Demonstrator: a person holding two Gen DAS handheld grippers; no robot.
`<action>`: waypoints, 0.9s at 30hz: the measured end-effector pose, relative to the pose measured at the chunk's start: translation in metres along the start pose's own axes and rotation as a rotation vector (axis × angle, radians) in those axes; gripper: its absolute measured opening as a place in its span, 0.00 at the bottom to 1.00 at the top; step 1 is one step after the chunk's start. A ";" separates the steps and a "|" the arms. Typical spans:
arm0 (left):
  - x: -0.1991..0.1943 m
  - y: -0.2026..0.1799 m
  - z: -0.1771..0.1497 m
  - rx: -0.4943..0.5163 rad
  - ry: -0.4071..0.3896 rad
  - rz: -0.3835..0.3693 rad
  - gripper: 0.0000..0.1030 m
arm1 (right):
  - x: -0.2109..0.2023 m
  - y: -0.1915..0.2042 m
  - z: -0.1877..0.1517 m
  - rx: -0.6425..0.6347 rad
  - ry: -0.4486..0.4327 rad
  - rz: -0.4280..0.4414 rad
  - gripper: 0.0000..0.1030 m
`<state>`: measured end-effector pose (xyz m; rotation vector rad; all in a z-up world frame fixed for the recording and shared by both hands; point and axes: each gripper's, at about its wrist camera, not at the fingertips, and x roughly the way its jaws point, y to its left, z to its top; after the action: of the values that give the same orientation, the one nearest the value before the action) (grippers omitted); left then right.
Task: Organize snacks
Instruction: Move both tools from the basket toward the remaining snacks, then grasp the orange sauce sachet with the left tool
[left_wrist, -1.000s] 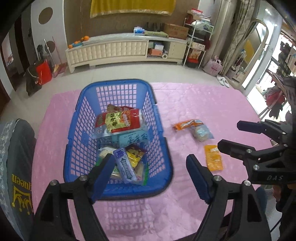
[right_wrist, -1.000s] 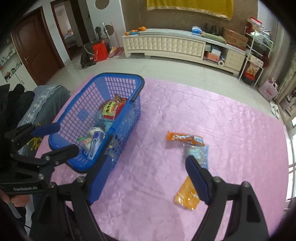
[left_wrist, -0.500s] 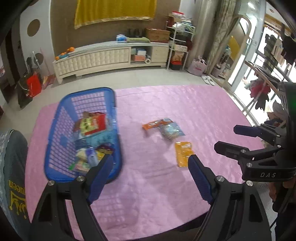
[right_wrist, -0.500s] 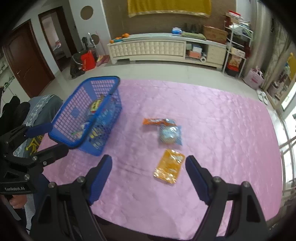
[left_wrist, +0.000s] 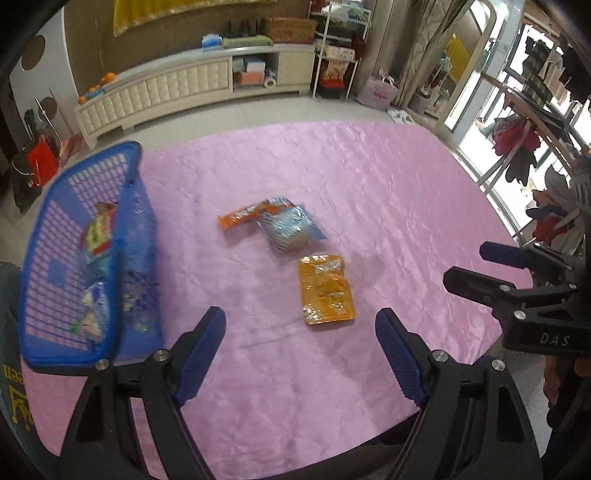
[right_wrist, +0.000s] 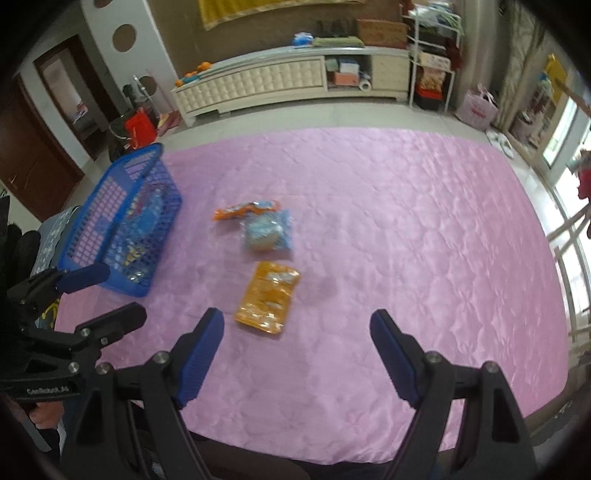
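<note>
Both claws are hovering above the pink quilted tablecloth (left_wrist: 369, 184) with their blue-padded jaws spread wide and gripping nothing. From its own camera the left gripper (left_wrist: 300, 343) is framing the flat orange foil snack pouch (left_wrist: 326, 290), which is lying just beyond its fingertips without touching them. The right gripper (right_wrist: 297, 341) is sitting in a similar pose, with the same pouch (right_wrist: 269, 297) showing nearer its left finger (right_wrist: 201, 354).

The orange pouch is lying flat with its long axis running roughly away from the cameras, tilting slightly in the right wrist view. Just beyond it, the clear blue wrapped round pastry packet (left_wrist: 291, 229) is resting on the cloth, close to the pouch but apart from it. The long narrow orange bar wrapper (left_wrist: 251, 214) is lying crosswise, its long axis running left to right, with its right end touching or overlapping the pastry packet.

Off to the left, the blue plastic lattice basket (left_wrist: 51, 229) is standing near the cloth's edge, well apart from the three loose snacks. It is holding several packets, among them a red and yellow-green bag (left_wrist: 98, 234) toward the far end and a pale wrapped item (left_wrist: 90, 314) nearer the cameras; the rest are too blurred to tell.
</note>
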<state>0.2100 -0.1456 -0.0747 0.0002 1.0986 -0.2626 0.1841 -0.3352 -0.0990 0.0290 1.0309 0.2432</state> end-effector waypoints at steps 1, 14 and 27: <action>0.004 -0.002 0.002 -0.003 0.010 -0.002 0.79 | 0.004 -0.006 -0.001 0.013 0.006 0.005 0.82; 0.106 -0.037 0.024 0.033 0.178 0.040 0.79 | 0.065 -0.072 -0.010 0.112 0.085 0.040 0.82; 0.184 -0.047 0.028 0.058 0.270 0.090 0.79 | 0.096 -0.108 -0.015 0.118 0.101 0.042 0.82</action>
<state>0.3030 -0.2335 -0.2177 0.1399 1.3553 -0.2170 0.2389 -0.4214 -0.2030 0.1465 1.1448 0.2234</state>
